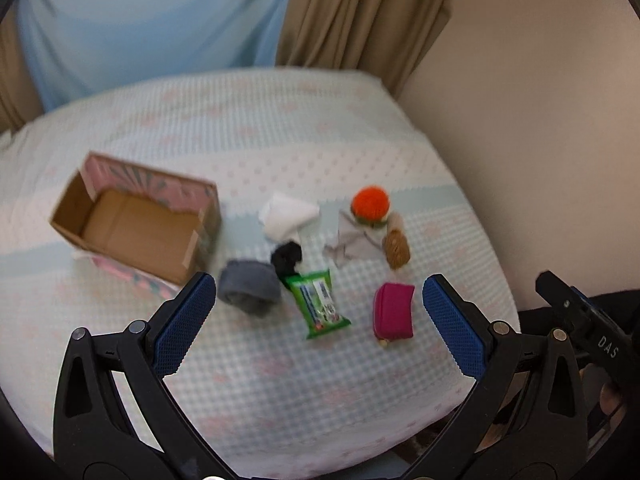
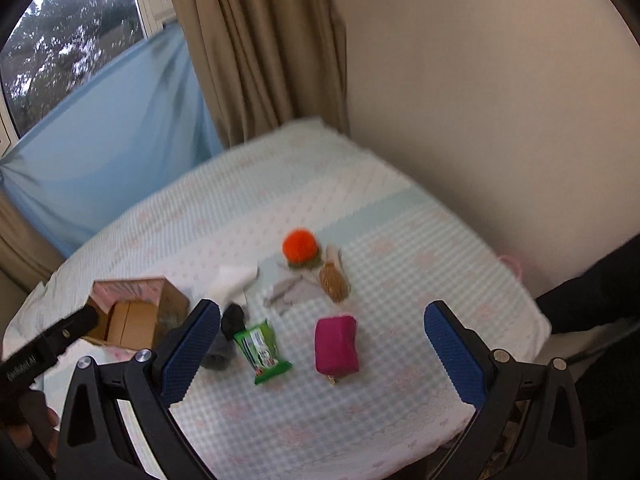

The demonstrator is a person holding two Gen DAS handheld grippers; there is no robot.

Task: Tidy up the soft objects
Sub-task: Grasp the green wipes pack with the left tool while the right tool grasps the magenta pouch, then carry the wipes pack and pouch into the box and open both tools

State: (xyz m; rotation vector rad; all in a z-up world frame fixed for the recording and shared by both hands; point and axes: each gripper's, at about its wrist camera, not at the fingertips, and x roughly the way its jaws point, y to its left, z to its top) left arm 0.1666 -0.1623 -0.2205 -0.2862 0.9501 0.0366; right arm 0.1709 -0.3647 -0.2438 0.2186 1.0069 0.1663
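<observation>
Soft things lie on a padded table: a grey rolled sock [image 1: 249, 290] [image 2: 219, 354], a black sock [image 1: 286, 256] [image 2: 233, 319], a white cloth [image 1: 287, 214] [image 2: 233, 282], a green wipes pack [image 1: 318, 303] [image 2: 261, 350], a magenta pouch [image 1: 394, 310] [image 2: 335, 344], an orange pompom hat [image 1: 370, 206] [image 2: 300, 247], a grey cloth [image 1: 354, 242] [image 2: 290, 292] and a tan knitted piece [image 1: 396, 246] [image 2: 334, 280]. An open cardboard box [image 1: 136, 218] [image 2: 136, 314] stands at the left. My left gripper [image 1: 318, 308] and right gripper [image 2: 322, 338] are open, empty, above the near table.
The table [image 1: 280, 380] [image 2: 320, 412] has a light checked cover. A beige wall stands at the right, tan curtains [image 1: 360, 12] [image 2: 260, 40] and a blue sheet [image 1: 152, 20] [image 2: 108, 120] behind. The other gripper shows at each view's edge.
</observation>
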